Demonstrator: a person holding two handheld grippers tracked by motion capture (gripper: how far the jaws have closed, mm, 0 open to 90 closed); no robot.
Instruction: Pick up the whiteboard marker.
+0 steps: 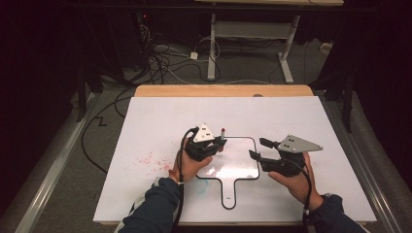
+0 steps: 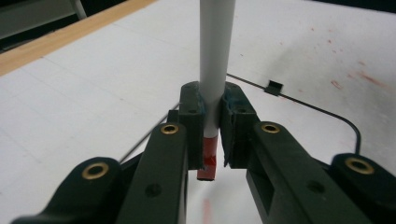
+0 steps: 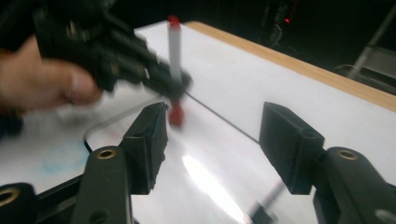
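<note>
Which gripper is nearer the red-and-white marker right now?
Left. The left gripper is shut on the marker, holding it upright over the small whiteboard. The right gripper stands open beside it, apart from the marker.

Lab, dark room, floor cables [image 1: 160,60], adjustable desk frame [image 1: 252,36]

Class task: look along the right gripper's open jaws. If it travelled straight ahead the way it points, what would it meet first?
Probably the red-and-white marker clamped upright in the left gripper, which lies just ahead of the right gripper; depth is hard to judge.
</note>
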